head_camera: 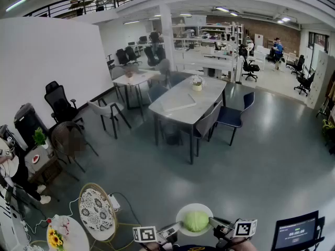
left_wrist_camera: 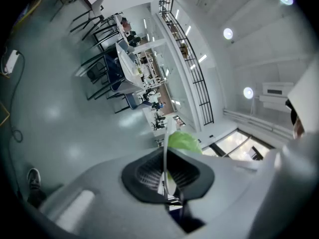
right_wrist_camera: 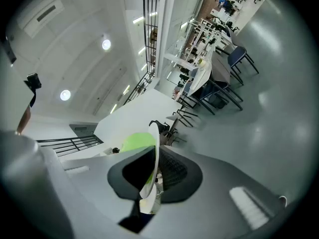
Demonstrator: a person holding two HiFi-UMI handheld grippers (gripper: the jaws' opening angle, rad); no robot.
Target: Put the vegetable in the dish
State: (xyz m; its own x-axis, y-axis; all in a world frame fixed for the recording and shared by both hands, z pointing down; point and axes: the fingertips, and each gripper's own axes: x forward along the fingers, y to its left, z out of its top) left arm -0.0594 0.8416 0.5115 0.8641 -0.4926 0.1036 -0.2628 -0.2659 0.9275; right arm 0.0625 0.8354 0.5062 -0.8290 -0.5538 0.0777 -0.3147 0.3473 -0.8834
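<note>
Already the vegetable (head_camera: 196, 221) is seen lying in the middle of the dish (head_camera: 202, 207), which is held level over the floor (head_camera: 251, 156); its left rim is pinched by the left gripper (head_camera: 174, 229) and its right rim by the right gripper (head_camera: 215, 224), both equally near.

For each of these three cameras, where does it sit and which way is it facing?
Head view: on the person's head, facing forward and down across the hall floor; left gripper and right gripper show at the bottom.
Left gripper view: rides that gripper, looking along its jaws, shut on the dish rim.
Right gripper view: likewise, at the opposite rim.
All share the dish and vegetable.
</note>
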